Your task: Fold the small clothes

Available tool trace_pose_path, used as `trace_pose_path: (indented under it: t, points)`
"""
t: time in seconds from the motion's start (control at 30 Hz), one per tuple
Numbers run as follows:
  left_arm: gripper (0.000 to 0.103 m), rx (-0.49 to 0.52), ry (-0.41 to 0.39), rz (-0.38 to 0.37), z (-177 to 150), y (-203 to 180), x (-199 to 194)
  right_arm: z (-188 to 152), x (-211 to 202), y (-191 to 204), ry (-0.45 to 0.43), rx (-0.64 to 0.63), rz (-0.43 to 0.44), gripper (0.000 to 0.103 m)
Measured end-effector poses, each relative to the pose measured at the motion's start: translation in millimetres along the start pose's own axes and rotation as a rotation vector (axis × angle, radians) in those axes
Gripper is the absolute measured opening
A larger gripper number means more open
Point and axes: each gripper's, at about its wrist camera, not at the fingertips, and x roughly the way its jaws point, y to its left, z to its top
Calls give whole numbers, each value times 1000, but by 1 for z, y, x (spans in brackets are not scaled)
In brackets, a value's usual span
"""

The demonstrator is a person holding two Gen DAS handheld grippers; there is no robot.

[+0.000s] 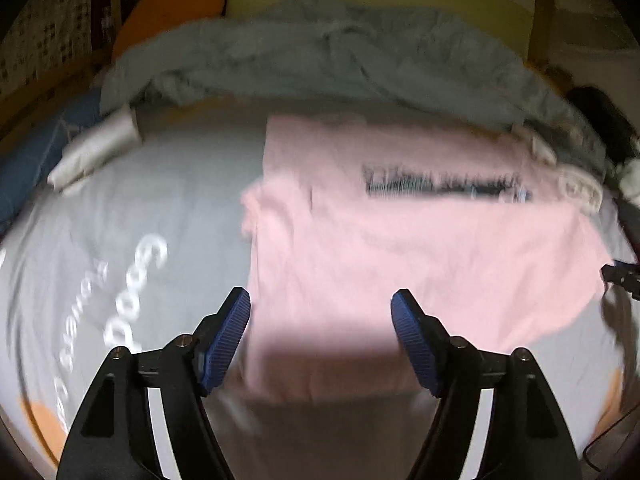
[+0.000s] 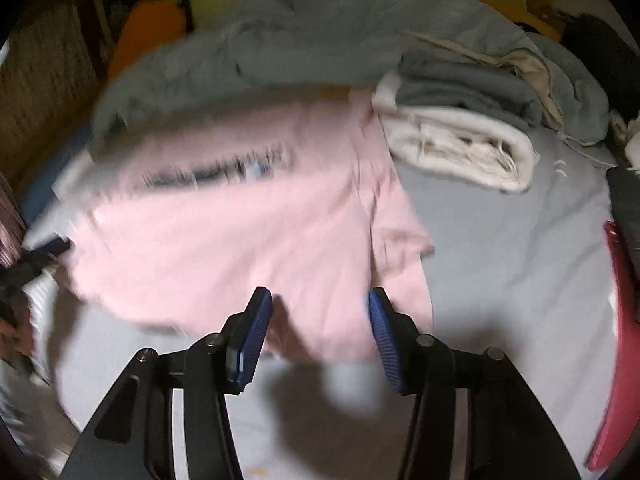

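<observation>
Blue ribbed pads [image 1: 224,340] on my left gripper [image 1: 320,334] stood wide apart at the bottom of the left wrist view, released and holding nothing. Between and beyond them lay a pink T-shirt [image 1: 400,240], spread mostly flat on a bed with a grey sheet [image 1: 160,200]. Its near hem sat in shadow just beyond my fingertips. Dark printed lettering [image 1: 444,184] ran across the shirt, too blurred to read. White lettering [image 1: 132,304] was printed on the sheet to the left of the shirt. A rumpled grey-green blanket [image 1: 320,56] was heaped along the far side of the bed.

My right gripper [image 2: 320,332] also stood released, its blue pads [image 2: 252,340] parted over the shirt's near edge, with nothing between them. From that side the pink T-shirt [image 2: 240,232] lay left of centre, one short sleeve [image 2: 400,240] pointing right. A folded white cloth [image 2: 460,148] rested just beyond the shirt to the right, with a folded grey cloth [image 2: 460,84] behind it. Something flat and red [image 2: 620,340] lay at the far right edge. Both views were smeared by motion blur.
</observation>
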Motion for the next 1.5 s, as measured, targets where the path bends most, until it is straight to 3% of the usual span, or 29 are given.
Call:
trace_pose_path:
  t: [0.07, 0.13, 0.2, 0.27, 0.3, 0.4, 0.47, 0.57, 0.63, 0.73, 0.87, 0.93, 0.97, 1.03, 1.1, 1.33, 1.5]
  points:
    - [75, 46, 29, 74, -13, -1, 7, -9, 8, -2, 42, 4, -49, 51]
    - [84, 73, 46, 178, -22, 5, 14, -13, 8, -11, 44, 41, -38, 51]
    - [86, -3, 47, 162, -22, 20, 11, -15, 3, -18, 38, 64, -58, 51]
    - [86, -53, 51, 157, -21, 32, 9, -18, -3, -26, 18, 78, -159, 52]
    - [86, -56, 50, 166, -21, 33, 9, -19, -3, -30, 18, 86, -180, 58]
    - [84, -57, 31, 189, -22, 32, 3, -21, -5, -47, 28, 161, -106, 59]
    - [77, -65, -4, 190, -19, 29, -9, -19, -14, -48, -9, 169, -114, 59]
    - [79, -41, -144, 106, -14, 19, -40, -14, -32, -49, -112, 164, -109, 59]
    - [79, -47, -185, 44, -12, 14, -48, -12, -41, -44, -171, 160, -60, 59]
    - [79, -77, -139, -41, -12, 13, -34, -6, -36, -32, -170, 130, 0, 58]
    - [79, -102, -3, 15, -26, 16, -4, -9, -14, -15, -56, 47, -49, 46]
    - [79, -145, 51, 25, -32, 24, 8, -14, -6, -19, -16, 77, -23, 40]
    - [80, -142, 48, 36, -32, 24, 7, -16, -6, -24, -12, 105, 3, 40]
    - [82, -81, 60, 126, -31, 15, 7, -17, -11, -33, -31, 150, 37, 40]
    - [85, -57, 60, 151, -34, 10, 9, -22, -17, -38, -51, 180, 40, 40]
    - [87, -105, 79, 117, -33, 25, 8, -31, -23, -67, -54, 273, -67, 35]
    - [87, -106, 78, 123, -31, 26, 10, -34, -16, -79, -25, 346, 56, 35]
